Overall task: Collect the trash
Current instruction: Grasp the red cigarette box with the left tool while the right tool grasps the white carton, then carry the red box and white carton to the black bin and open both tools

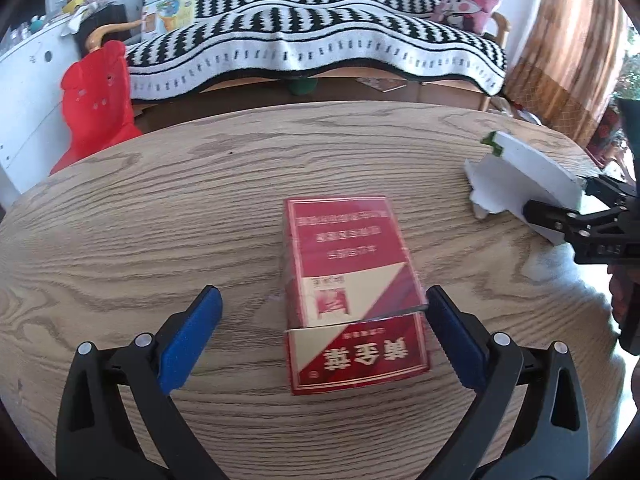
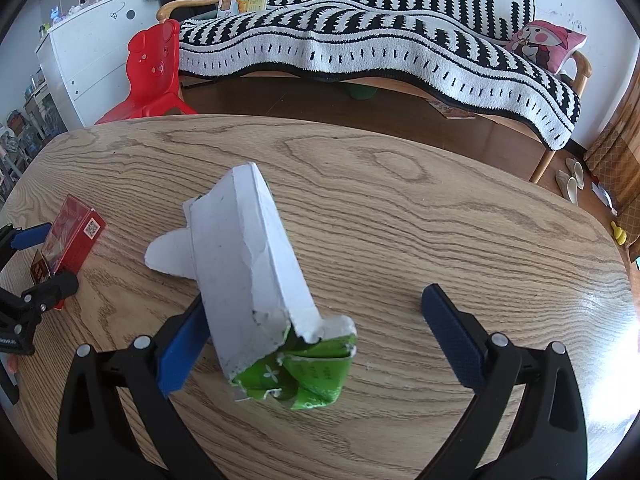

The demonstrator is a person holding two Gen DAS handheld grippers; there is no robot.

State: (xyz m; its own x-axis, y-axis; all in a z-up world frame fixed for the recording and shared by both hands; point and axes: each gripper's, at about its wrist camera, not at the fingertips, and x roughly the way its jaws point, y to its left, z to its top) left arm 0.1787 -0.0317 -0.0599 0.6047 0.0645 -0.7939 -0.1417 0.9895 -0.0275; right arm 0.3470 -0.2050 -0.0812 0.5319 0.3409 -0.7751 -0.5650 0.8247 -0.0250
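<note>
A red cigarette pack (image 1: 348, 292) lies flat on the wooden table (image 1: 160, 200), between the blue pads of my left gripper (image 1: 324, 304). The jaws are open; the right pad is close to or touching the pack, the left pad stands well apart. The pack also shows at the left of the right wrist view (image 2: 74, 240). A torn white and green carton (image 2: 260, 280) lies on the table between the pads of my right gripper (image 2: 316, 308), which is open; the left pad is close against the carton. The carton also shows in the left wrist view (image 1: 520, 176).
The table (image 2: 440, 208) is oval with a far edge. Beyond it stand a red plastic child's chair (image 2: 154, 68), a sofa under a black and white blanket (image 2: 380, 40), a pink cushion (image 2: 546, 44) and a white cabinet (image 2: 92, 52).
</note>
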